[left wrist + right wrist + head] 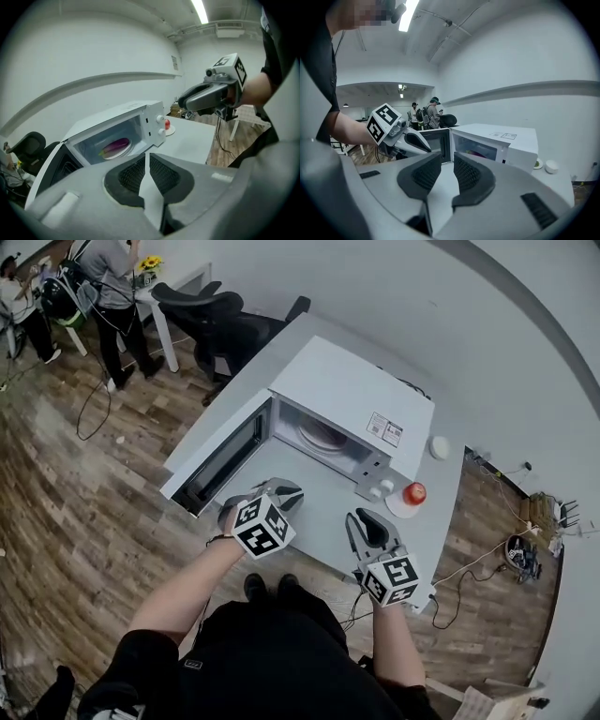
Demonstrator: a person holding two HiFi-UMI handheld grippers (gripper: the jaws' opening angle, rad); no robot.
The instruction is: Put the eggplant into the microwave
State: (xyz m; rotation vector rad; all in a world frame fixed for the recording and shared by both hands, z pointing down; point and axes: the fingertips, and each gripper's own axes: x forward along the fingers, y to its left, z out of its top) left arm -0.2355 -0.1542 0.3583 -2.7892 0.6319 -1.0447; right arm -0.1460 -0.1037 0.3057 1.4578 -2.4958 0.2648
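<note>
The purple eggplant (pixel 115 146) lies on the round plate (pixel 123 151) inside the white microwave (pixel 352 395), whose door (pixel 220 460) hangs wide open to the left. Both grippers hover above the white table (pixel 323 507) in front of the oven, apart from the eggplant. My left gripper (pixel 281 491) faces the opening; its tips meet with nothing between them, as the left gripper view (pixel 147 159) shows. My right gripper (pixel 370 521) is held at the right of the opening, its pads (pixel 468 173) a little apart and empty.
A red tomato-like thing (pixel 414 493) sits on a small white plate beside the microwave's knobs. A small white round object (pixel 439 447) lies behind it. Black office chairs (pixel 216 315) stand past the table's far end, people at the far left, cables (pixel 469 568) on the floor at right.
</note>
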